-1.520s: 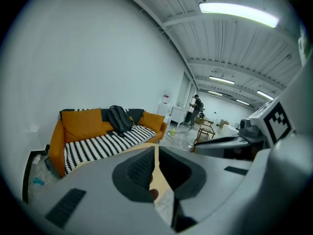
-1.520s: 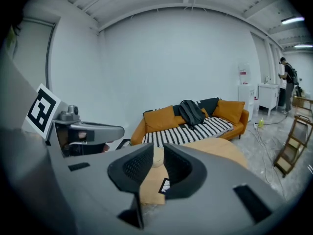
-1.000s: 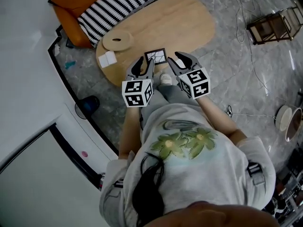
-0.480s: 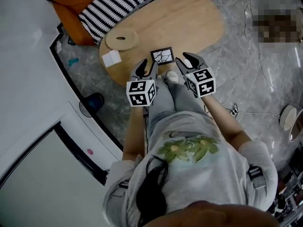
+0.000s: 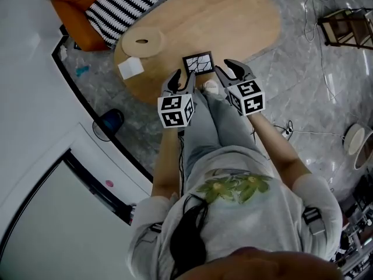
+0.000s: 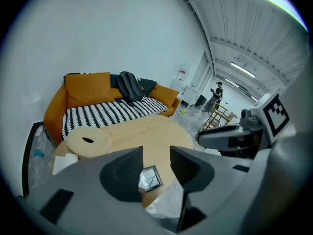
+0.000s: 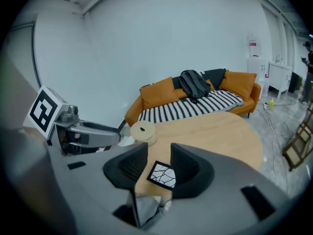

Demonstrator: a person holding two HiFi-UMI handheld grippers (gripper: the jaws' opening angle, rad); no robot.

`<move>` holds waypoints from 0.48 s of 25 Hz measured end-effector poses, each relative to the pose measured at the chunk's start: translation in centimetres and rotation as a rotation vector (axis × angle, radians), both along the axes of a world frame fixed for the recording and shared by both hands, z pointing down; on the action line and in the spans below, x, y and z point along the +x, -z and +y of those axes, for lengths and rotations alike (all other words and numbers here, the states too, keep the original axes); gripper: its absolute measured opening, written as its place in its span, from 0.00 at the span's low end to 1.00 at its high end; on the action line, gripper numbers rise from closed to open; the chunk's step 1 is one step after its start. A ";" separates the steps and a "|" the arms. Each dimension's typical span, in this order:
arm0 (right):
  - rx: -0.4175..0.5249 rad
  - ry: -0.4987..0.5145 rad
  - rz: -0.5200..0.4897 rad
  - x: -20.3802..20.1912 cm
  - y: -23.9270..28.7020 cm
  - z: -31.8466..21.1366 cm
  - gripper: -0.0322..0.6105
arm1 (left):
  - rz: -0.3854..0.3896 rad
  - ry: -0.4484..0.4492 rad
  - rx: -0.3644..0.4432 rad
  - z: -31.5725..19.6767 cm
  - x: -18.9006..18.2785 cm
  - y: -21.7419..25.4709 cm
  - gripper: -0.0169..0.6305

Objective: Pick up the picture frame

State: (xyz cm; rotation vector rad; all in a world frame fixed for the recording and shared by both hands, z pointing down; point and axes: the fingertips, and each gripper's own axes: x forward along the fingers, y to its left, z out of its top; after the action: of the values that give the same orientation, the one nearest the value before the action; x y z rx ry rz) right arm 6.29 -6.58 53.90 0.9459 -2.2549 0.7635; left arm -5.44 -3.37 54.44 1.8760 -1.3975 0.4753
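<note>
Pale oval wood makes up the low table (image 5: 233,22), which stands on a grey marble-look floor (image 5: 291,98) in front of an orange sofa (image 5: 73,34) with a black-and-white striped seat (image 5: 122,4). A dark backpack (image 7: 194,84) sits on the sofa. On the table's left end lie a round wooden disc (image 5: 141,41) and, nearer the edge, a white folded paper (image 5: 130,67).

The picture frame (image 5: 198,63) lies flat on the table, close to the edge nearest the person, its black border around a white panel with dark crack-like lines. The person holds both tools low over their knees, side by side and tilted down toward it. The left gripper (image 5: 183,77) sits just short of the frame's left corner, and the right gripper (image 5: 228,69) just off its right side. Neither touches it.

Both pairs of jaws have just been opening and stand wide apart with nothing between the pads. Each gripper view shows the frame only through the gap, farther off on the tabletop.
</note>
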 end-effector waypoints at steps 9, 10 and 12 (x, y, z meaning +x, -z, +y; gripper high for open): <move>-0.039 0.022 0.029 -0.6 -4.0 0.0 0.28 | -0.012 0.027 -0.048 -0.2 -0.7 -4.4 0.29; -0.045 0.023 0.035 -0.6 -4.5 0.0 0.28 | -0.014 0.027 -0.056 -0.2 -0.7 -4.9 0.29; -0.055 0.019 0.048 -0.4 -5.5 0.0 0.28 | -0.015 0.030 -0.073 -0.2 -0.8 -6.0 0.29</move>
State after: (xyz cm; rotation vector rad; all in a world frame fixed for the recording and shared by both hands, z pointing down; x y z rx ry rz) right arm 5.85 -6.55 59.41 0.9060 -2.1876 0.7823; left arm -6.25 -3.54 60.41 1.7949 -1.3976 0.5197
